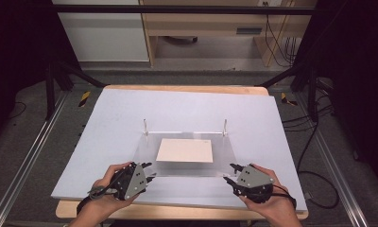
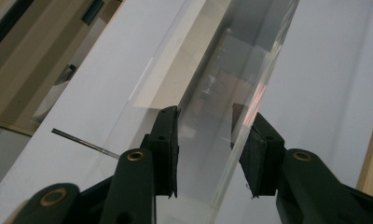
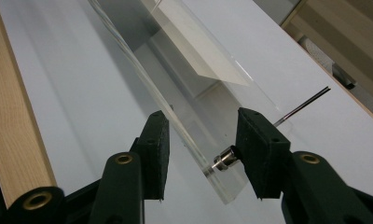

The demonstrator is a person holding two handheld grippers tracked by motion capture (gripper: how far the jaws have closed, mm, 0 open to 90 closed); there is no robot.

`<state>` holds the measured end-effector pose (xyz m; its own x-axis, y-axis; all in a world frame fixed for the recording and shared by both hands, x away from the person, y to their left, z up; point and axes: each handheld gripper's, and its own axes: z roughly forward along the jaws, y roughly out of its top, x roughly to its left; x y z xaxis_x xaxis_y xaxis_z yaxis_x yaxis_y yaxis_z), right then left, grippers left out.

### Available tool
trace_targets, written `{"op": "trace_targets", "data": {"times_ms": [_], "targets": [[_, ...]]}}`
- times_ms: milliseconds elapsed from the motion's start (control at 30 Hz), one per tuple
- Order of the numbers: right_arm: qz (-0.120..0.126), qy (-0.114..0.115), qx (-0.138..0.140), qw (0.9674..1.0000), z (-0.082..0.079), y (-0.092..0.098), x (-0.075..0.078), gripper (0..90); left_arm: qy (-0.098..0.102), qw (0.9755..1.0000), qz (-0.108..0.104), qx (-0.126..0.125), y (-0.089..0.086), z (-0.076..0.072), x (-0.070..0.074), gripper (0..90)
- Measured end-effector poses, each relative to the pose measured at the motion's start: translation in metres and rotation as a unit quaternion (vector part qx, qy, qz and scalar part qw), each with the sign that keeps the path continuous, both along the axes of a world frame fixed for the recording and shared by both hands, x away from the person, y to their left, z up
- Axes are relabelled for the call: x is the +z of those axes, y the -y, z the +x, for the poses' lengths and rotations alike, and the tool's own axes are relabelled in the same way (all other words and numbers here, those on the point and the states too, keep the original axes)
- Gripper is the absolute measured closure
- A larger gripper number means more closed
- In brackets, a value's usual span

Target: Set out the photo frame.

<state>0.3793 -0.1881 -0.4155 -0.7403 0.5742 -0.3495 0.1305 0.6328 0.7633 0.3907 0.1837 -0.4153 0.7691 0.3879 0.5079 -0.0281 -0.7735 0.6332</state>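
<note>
Your two hands came in from the bottom edge of the high view, each carrying a pair of tongs aimed up the frame at the near corners of the clear acrylic frame. At lower left, your left gripper sat at the frame's near left corner; in the left gripper view its jaws straddled the thick transparent edge with daylight on both sides, so they stood partly open and pressed on nothing, with the plate's edge between them. At lower right, your right gripper met the near right corner. In the right gripper view the corner of the plate lay between its jaws, and a small metal standoff on that corner touched the right-hand pad, while the left-hand pad stood clear of the acrylic; I could not tell whether that counted as a real grip. A cream sheet of paper lay sandwiched in the middle of the frame, which rested flat near the centre of the pale grey board. Two slim upright pins stood at the frame's far corners, toward the middle of the picture.
</note>
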Motion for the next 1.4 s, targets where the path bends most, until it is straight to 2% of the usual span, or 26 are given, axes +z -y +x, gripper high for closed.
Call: {"op": "trace_targets", "data": {"times_ms": [100,133,267,400,533,567,733,933,1200,1400], "targets": [[0.006,0.002,0.0,1.0,0.001,0.001,0.002,55.7,0.012,0.9999,-0.002,0.01,0.002,-0.001,0.003,62.3],[0.009,0.003,0.0,1.0,0.001,0.001,0.002,55.7,0.013,0.9998,0.003,0.011,0.002,-0.001,0.005,62.9],[0.022,0.004,0.0,0.9997,0.003,0.003,0.003,52.8,0.012,0.9998,-0.003,0.018,0.003,-0.001,0.008,64.0],[0.003,0.023,-0.006,0.9997,0.005,0.004,-0.001,46.4,0.01,0.9997,-0.014,0.02,0.002,0.001,0.011,64.2],[0.0,0.031,-0.01,0.9995,0.009,0.005,-0.003,51.7,0.011,0.9996,-0.015,0.02,0.001,0.001,0.012,64.7],[0.002,0.038,-0.011,0.9992,0.011,0.005,-0.002,57.4,0.011,0.9996,-0.017,0.02,0.001,0.001,0.013,64.8],[-0.001,0.053,-0.006,0.9986,0.012,0.004,0.002,61.9,0.012,0.9993,-0.029,0.021,-0.003,0.001,0.02,66.2],[0.0,0.05,-0.007,0.9987,0.012,0.0,0.01,64.2,0.018,0.9988,-0.035,0.029,-0.005,0.003,0.025,68.0],[0.002,0.033,-0.005,0.9994,0.016,-0.004,0.024,65.6,-0.002,0.9986,-0.044,0.028,-0.009,0.012,0.037,67.9],[0.018,-0.003,-0.001,0.9998,0.033,0.0,0.042,65.3,-0.026,0.9981,-0.051,0.022,-0.012,0.03,0.056,67.7]]}}
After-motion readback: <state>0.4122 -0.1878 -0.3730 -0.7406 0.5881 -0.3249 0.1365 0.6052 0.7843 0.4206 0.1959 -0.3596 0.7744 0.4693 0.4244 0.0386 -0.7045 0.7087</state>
